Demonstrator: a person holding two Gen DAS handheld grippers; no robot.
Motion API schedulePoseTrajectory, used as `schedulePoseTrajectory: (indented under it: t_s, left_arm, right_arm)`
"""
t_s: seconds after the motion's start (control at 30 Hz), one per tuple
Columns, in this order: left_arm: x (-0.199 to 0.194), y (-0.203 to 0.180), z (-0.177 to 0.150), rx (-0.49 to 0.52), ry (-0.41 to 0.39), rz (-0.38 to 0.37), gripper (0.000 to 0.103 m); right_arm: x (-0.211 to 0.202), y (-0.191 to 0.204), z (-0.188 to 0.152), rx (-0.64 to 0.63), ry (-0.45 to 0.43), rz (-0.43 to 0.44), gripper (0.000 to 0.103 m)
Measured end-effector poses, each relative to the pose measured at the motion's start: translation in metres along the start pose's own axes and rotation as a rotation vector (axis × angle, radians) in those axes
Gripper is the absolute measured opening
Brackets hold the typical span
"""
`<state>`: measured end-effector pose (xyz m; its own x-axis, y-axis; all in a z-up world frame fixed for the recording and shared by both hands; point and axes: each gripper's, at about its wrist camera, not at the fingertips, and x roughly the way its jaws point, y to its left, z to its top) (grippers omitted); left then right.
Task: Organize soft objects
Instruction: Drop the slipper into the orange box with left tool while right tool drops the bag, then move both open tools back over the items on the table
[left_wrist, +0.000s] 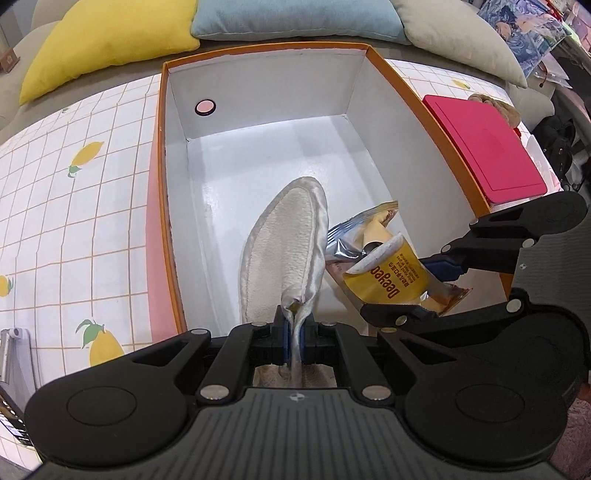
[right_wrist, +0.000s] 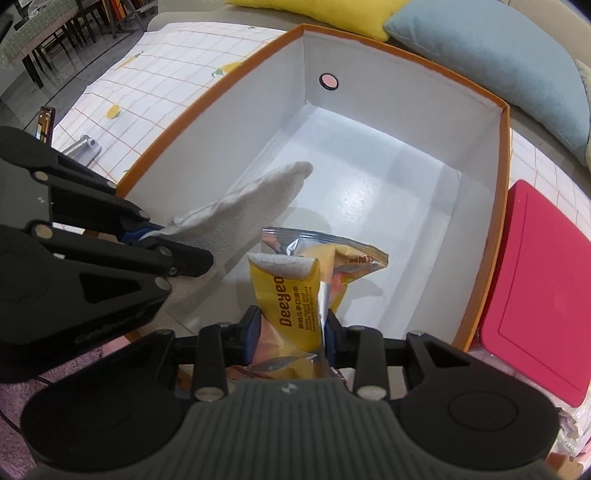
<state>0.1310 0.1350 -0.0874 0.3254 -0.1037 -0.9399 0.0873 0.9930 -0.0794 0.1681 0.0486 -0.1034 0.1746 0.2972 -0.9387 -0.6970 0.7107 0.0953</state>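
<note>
A cream oval terry-cloth pad with satin trim (left_wrist: 284, 243) hangs over the near end of the orange-rimmed, white-lined cardboard box (left_wrist: 258, 147), its narrow end pinched tight between the nearly closed jaws of the left gripper (left_wrist: 294, 338). Just beside it, the right gripper (right_wrist: 291, 332) clamps a yellow foil packet of wet wipes (right_wrist: 291, 295) with jaws partly apart, also above the box's near end. The far floor of the box lies bare. A red flat lid (right_wrist: 539, 288) sits beside the right wall on the lemon-print checked cloth (left_wrist: 74, 184).
</note>
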Motion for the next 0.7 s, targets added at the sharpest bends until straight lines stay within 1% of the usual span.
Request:
schedulePoseTrajectory:
  t_s: [0.17,0.2,0.3,0.47,0.57,0.7]
  left_arm:
    - [-0.004,-0.001,0.001,-0.007,-0.008,0.0,0.011]
    - [-0.005,-0.001,0.001,-0.01,-0.011,0.001,0.012]
    - [-0.011,-0.004,0.0,-0.005,-0.026,0.01,0.02]
    - [-0.026,-0.007,0.0,0.001,-0.062,0.027,0.039]
    - [-0.037,-0.012,-0.001,0.015,-0.09,0.034,0.046]
    - [-0.05,-0.022,-0.003,0.034,-0.126,0.039,0.048]
  right_arm:
    - [-0.004,-0.001,0.002,0.001,-0.002,-0.009,0.036]
    - [-0.006,-0.001,0.002,0.001,-0.001,-0.014,0.038]
    - [-0.012,-0.001,0.002,-0.003,-0.01,-0.023,0.037]
    - [-0.03,-0.006,-0.001,0.006,-0.045,-0.052,0.039]
    - [-0.044,-0.01,-0.005,0.013,-0.075,-0.069,0.042]
    - [-0.062,-0.013,-0.013,0.013,-0.118,-0.098,0.045]
